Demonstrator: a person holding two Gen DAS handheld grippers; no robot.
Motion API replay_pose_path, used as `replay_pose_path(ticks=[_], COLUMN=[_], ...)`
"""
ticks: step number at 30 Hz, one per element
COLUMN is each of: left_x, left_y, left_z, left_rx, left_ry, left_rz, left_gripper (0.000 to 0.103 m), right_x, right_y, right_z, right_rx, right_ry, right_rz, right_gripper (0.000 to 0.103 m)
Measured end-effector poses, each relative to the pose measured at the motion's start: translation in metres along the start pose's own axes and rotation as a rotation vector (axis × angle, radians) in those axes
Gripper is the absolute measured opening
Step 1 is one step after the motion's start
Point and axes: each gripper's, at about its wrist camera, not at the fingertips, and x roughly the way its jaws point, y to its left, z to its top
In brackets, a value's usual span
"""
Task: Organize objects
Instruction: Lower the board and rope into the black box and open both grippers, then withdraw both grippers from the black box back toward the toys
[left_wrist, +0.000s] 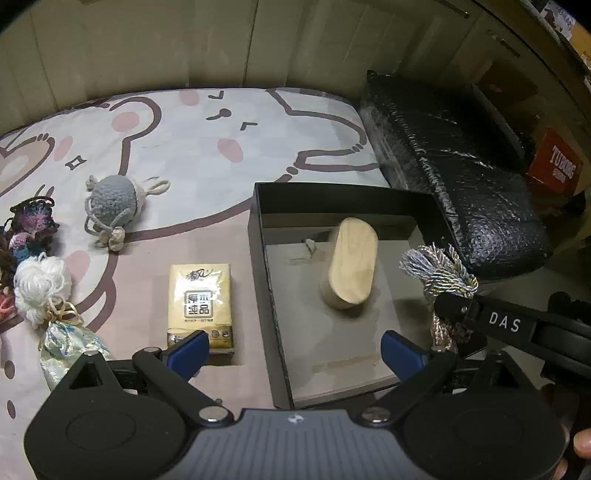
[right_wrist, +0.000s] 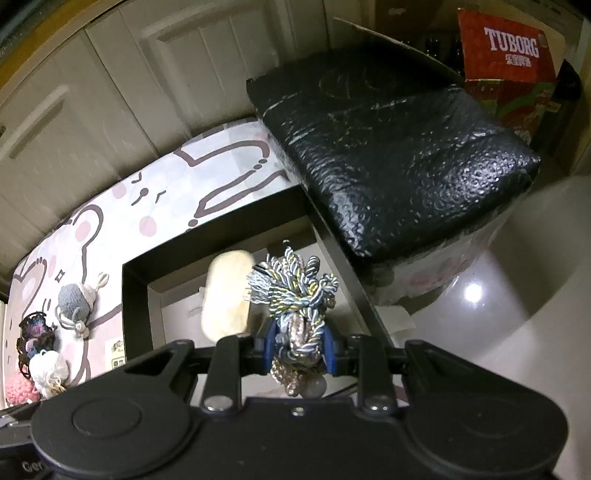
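currently: right gripper (right_wrist: 297, 347) fingers clamp tasselled cord bundle (right_wrist: 295, 295) above black box (left_wrist: 266, 258); left gripper (left_wrist: 291, 350) fingers wide, empty. risk: loose tassels snag the box wall on release, spilling outside.

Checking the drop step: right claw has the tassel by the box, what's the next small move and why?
Probably ease the right claw a bit further over the black box and open it. It is shut on the tassel, which hangs at the box's right side near the wooden block, so releasing there should land it inside.
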Motion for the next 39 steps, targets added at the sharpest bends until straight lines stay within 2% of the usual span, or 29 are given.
replay_pose_path(ticks=[5, 14, 16, 17, 18, 19, 39], left_x=[0.002, 0.003, 0.003, 0.003, 0.003, 0.004, -0.013], left_y=[0.001, 0.003, 0.004, 0.005, 0.005, 0.005, 0.006], left_z=[0.000, 0.001, 0.001, 0.001, 0.001, 0.001, -0.001], left_rx=[0.005, 0.012, 0.013, 0.016, 0.018, 0.020, 0.055], left_ry=[0.006, 0.008, 0.008, 0.009, 0.010, 0.011, -0.018], left_rz=[0.008, 0.016, 0.019, 0.020, 0.021, 0.022, 0.035], left_gripper=[0.099, 0.099, 0.099, 0.099, 0.099, 0.099, 0.099], right_x=[0.001, 0.001, 0.003, 0.004, 0.004, 0.004, -0.022], right_y=[0.004, 0.006, 0.008, 0.009, 0.010, 0.012, 0.012], right_z=[-0.001, 0.006, 0.007, 0.007, 0.007, 0.007, 0.001], right_rx=[-0.006, 0.020, 0.015, 0.009, 0.002, -0.003, -0.025], right_ry=[0.001, -0.058, -0.068, -0.080, -0.086, -0.089, -0.084], right_rz=[0.004, 0.006, 0.013, 0.015, 0.016, 0.010, -0.037], right_gripper=[0.027, 0.028, 0.033, 0.038, 0.048, 0.049, 0.046])
